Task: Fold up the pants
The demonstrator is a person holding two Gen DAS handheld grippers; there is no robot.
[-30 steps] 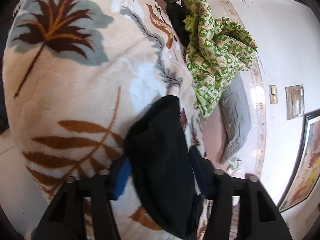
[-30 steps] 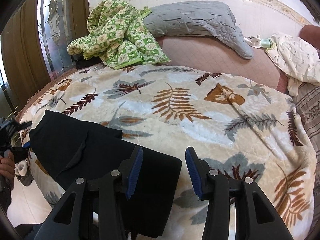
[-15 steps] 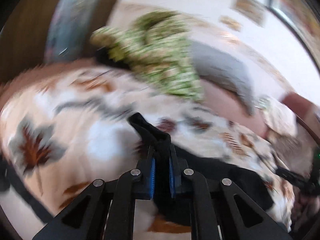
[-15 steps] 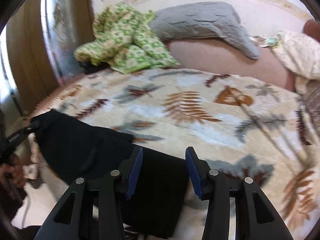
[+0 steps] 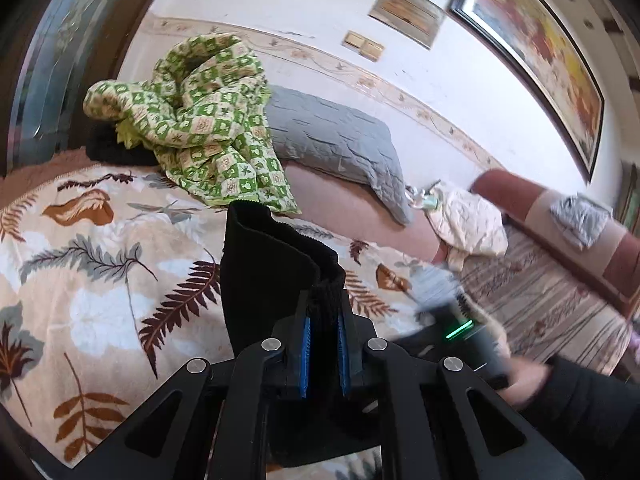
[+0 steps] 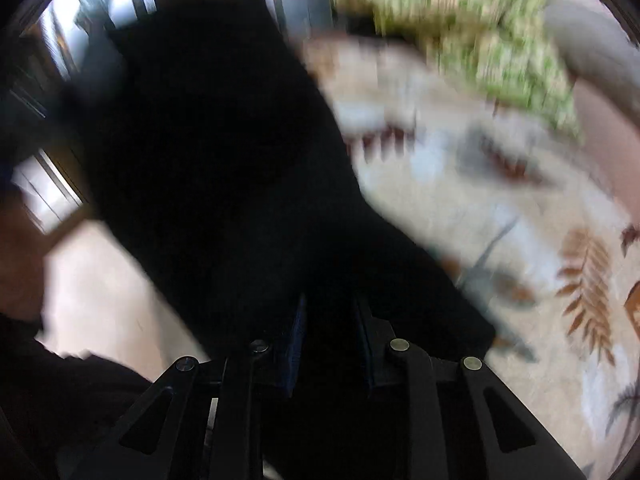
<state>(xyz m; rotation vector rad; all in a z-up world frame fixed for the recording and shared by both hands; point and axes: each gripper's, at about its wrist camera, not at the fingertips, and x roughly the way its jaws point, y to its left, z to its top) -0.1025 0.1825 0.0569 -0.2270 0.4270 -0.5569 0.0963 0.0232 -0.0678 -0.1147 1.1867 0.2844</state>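
The left gripper [image 5: 323, 350] has its blue-padded jaws drawn close together, pinching a thick bunch of the black pants [image 5: 264, 276]. From the pinch the cloth stands up and away from the camera, its long axis running from the jaws toward the top hem, which rises in front of the leaf-print blanket [image 5: 92, 256] covering the bed. Behind that hem lies a crumpled green checked quilt [image 5: 204, 120], with a grey pillow [image 5: 332, 140] to its right against the wall. Further right in the same view, low in the frame, the right gripper [image 5: 460, 332] shows as a blur with a green light, held by a hand in a dark sleeve. The right wrist view is heavily smeared: the right gripper [image 6: 329, 340] has black fabric lying between its jaws, which stand somewhat apart, and whether they actually clamp it cannot be told. There the pants [image 6: 224, 152] stretch from the jaws up and to the left as one broad dark band, above the blanket [image 6: 520, 220].
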